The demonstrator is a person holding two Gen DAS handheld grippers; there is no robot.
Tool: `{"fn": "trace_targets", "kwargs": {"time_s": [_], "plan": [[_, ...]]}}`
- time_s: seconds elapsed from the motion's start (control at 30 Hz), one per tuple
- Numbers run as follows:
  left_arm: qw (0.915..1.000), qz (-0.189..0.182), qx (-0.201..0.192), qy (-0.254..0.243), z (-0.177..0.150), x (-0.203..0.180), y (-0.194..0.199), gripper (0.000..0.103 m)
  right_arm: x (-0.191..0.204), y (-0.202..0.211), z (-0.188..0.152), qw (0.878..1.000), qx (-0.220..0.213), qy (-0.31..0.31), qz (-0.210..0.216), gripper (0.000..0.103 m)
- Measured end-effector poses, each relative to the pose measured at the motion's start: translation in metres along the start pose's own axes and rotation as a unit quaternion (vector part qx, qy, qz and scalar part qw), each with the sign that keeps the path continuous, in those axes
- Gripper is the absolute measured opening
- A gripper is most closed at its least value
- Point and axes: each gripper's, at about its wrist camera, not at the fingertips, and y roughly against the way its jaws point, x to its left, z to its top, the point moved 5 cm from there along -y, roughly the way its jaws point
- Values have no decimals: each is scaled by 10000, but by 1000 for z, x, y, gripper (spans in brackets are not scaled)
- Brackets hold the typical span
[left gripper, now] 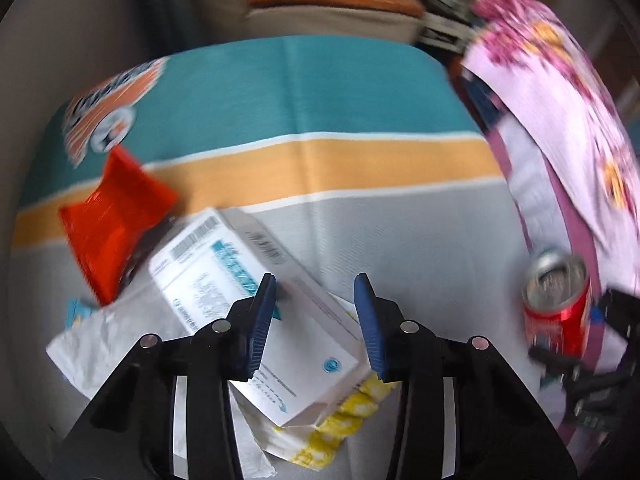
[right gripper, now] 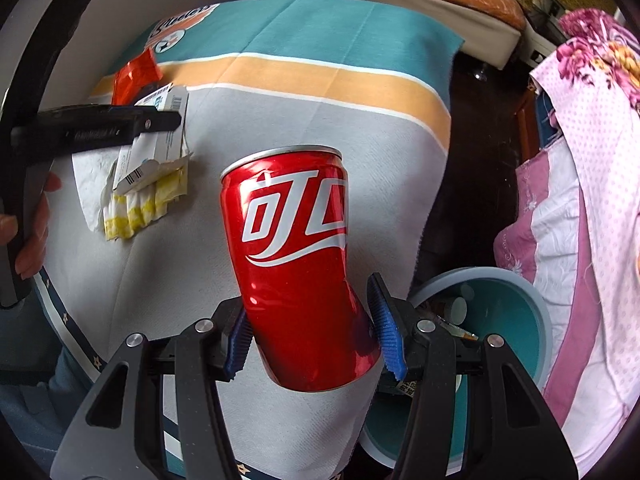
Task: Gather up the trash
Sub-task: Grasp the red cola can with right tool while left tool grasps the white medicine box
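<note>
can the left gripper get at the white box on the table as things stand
Probably yes. The left gripper hangs right over the white box, jaws apart on either side of it and nothing above it. The box lies on crumpled paper, so that could come along. The right gripper, holding the red can, is off to the side.

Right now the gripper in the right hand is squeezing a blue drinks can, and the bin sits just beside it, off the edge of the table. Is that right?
Not quite: the can is red, with white lettering, not blue. The right wrist view shows the right gripper clamped on its lower part, and the teal bin does sit just beside it, past the table's edge.
</note>
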Motion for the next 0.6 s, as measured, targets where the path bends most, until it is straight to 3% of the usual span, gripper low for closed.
{"fn": "trace_targets", "kwargs": {"time_s": [0.07,0.2,0.23,0.37,0.6], "plan": [[9998,179,-51,42,-3,5,3,43,-2,2,-3,10000,-5,-48,19,51],[9974,270,7,664,-13,26,6,67,0,2,-7,10000,27,3,23,51],[9959,300,-5,855,-15,34,8,69,1,1,-7,10000,23,11,27,51],[9882,-6,213,1513,-16,45,2,78,6,1,-4,9999,-23,34,101,51],[9867,240,342,1572,-5,37,-16,90,5,-1,-9,9998,-36,-3,214,51]]}}
